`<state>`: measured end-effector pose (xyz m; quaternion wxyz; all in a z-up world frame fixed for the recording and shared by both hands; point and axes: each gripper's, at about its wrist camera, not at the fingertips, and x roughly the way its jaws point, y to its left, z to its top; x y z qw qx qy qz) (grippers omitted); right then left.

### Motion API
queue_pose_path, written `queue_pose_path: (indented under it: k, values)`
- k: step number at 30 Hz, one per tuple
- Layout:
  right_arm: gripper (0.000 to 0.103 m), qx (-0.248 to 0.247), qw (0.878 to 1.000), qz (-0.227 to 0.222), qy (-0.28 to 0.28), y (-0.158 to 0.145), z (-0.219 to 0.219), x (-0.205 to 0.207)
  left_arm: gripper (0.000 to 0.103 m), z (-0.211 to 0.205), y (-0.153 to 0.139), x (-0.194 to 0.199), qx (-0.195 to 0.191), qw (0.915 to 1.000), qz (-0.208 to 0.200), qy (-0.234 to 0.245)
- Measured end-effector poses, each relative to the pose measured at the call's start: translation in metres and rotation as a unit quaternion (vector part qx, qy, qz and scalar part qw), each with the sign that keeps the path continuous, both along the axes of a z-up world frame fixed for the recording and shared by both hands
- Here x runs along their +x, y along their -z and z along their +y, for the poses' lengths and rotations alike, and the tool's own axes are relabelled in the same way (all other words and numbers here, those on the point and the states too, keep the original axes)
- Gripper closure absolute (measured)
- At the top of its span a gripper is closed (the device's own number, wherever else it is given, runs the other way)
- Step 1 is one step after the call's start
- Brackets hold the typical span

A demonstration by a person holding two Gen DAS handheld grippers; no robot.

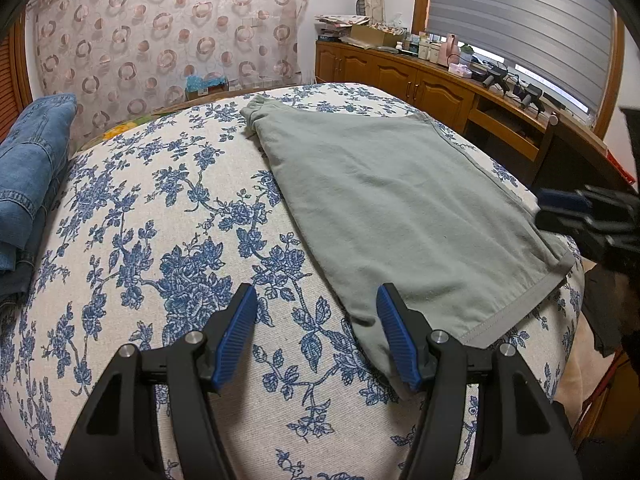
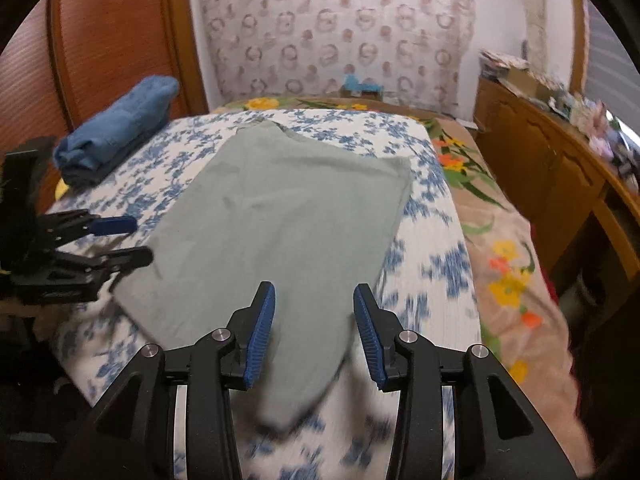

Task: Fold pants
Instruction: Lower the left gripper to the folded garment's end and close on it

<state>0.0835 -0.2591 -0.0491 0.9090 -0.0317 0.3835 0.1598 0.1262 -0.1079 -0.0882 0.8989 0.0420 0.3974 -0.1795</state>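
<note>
Holding a two-finger gripper in each hand, we angle both downward over a bed. Our left gripper (image 1: 316,336) hovers above the bedspread with its jaws partly apart and nothing between them; its right finger sits just over the near corner of the pants (image 1: 400,208). Our right gripper (image 2: 314,334) hangs above the nearest fold of the same garment (image 2: 288,236), jaws partly apart, with cloth lying below the gap and neither pad pressing on it. The right wrist view is smeared with motion blur.

Each gripper has black plastic arms with silver pivot pins and blue ribbed pads (image 1: 238,332).

The pants are grey-green, of a soft knit, folded flat into a broad tapering shape, with a stitched hem band along the near edge in the left wrist view. They lie across the middle of a cream woven cover printed with blue flowers (image 1: 192,272).

At the far left of the bed sit folded blue jeans (image 1: 32,168), thick denim with visible seams. A peach blanket with yellow and orange flowers (image 2: 512,264) shows beneath the cover on the right. A wooden cabinet (image 1: 400,76) lines the wall under a window with grey blinds (image 1: 520,20), and a sheer curtain patterned with circles (image 1: 168,28) hangs behind the bed.
</note>
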Motion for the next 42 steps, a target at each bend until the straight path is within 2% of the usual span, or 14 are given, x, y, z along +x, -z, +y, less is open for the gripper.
queue_pose_path:
  k: [8, 11, 13, 18, 25, 30, 31, 35, 42]
  values:
    - [0.062, -0.004, 0.999, -0.006, 0.034, 0.003, -0.012, -0.027, 0.041, 0.0, 0.0, 0.0, -0.001, 1.0, 0.001, 0.0]
    - [0.062, 0.016, 0.999, -0.006, 0.039, 0.003, -0.016, -0.03, 0.041, 0.002, -0.001, -0.004, 0.001, 1.0, 0.0, -0.003]
    - [0.062, 0.027, 0.999, -0.006, 0.04, 0.004, -0.016, -0.03, 0.041, 0.003, -0.007, -0.013, 0.003, 0.9999, -0.014, -0.002]
    - [0.067, 0.049, 0.998, 0.008, 0.047, 0.01, -0.016, -0.032, 0.041, 0.008, -0.016, -0.038, -0.034, 0.9987, -0.015, 0.035]
    - [0.068, 0.053, 0.997, 0.011, 0.048, 0.011, -0.015, -0.04, 0.061, -0.007, -0.008, -0.049, -0.041, 0.9975, 0.007, 0.057]
    - [0.068, 0.049, 0.998, 0.01, 0.047, 0.009, -0.013, -0.041, 0.066, -0.015, -0.004, -0.051, -0.029, 0.9977, -0.001, 0.062]
    - [0.068, 0.05, 0.998, 0.01, 0.046, 0.009, -0.013, -0.042, 0.074, -0.015, -0.004, -0.051, -0.031, 0.9975, -0.003, 0.064]
    - [0.068, 0.049, 0.998, 0.01, 0.047, 0.009, -0.013, -0.042, 0.089, -0.012, -0.007, -0.054, -0.038, 0.9972, -0.008, 0.064]
    - [0.068, 0.055, 0.997, 0.006, 0.045, 0.006, -0.009, -0.047, 0.09, -0.008, -0.011, -0.056, -0.042, 0.9971, -0.009, 0.063]
